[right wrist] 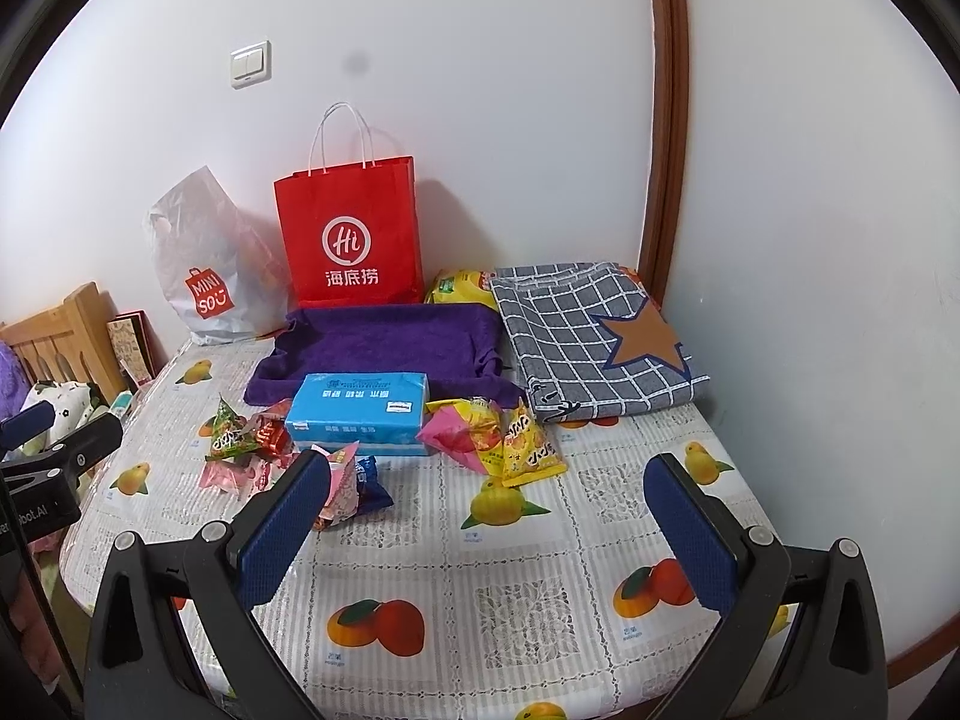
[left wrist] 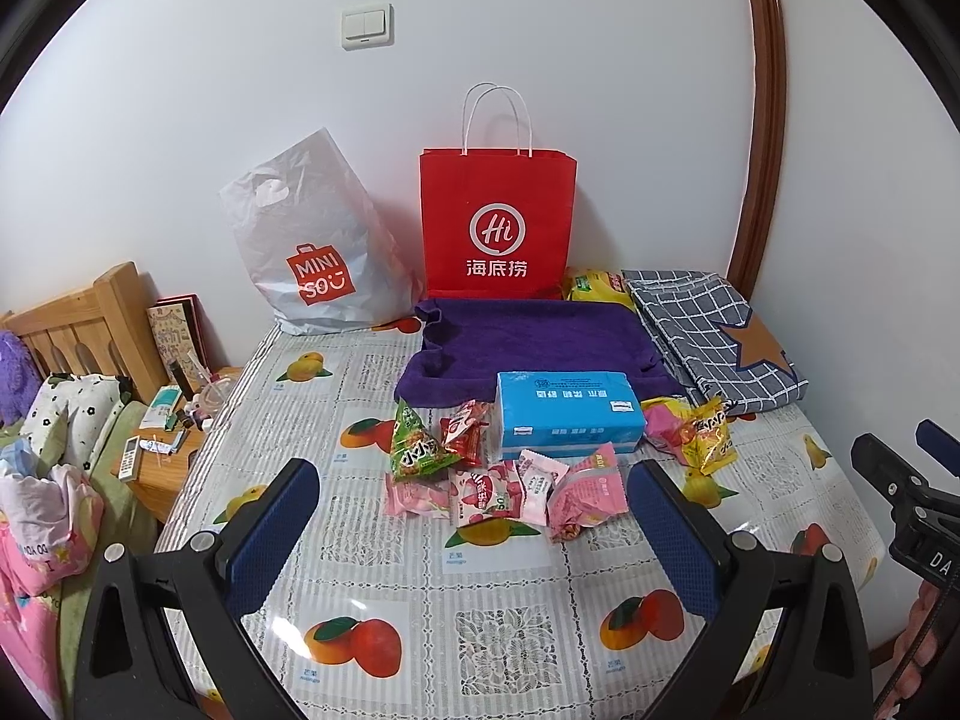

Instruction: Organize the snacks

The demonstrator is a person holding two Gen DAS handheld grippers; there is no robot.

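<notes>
Several snack packets lie on the fruit-print table cover around a blue tissue pack (left wrist: 567,417) (right wrist: 359,411). A green packet (left wrist: 414,447) (right wrist: 231,435), a red one (left wrist: 465,429) and pink ones (left wrist: 480,495) lie to its left and front. Yellow packets (left wrist: 708,435) (right wrist: 528,444) lie to its right. A purple cloth tray (left wrist: 528,345) (right wrist: 390,348) stands behind. My left gripper (left wrist: 480,480) is open and empty, just short of the pink packets. My right gripper (right wrist: 489,474) is open and empty, in front of the yellow packets.
A red paper bag (left wrist: 498,222) (right wrist: 348,234) and a white Miniso bag (left wrist: 318,252) (right wrist: 207,264) lean on the wall. A folded checked cloth (left wrist: 714,336) (right wrist: 594,342) lies at the right. A bedside stand with clutter (left wrist: 168,426) is left of the table.
</notes>
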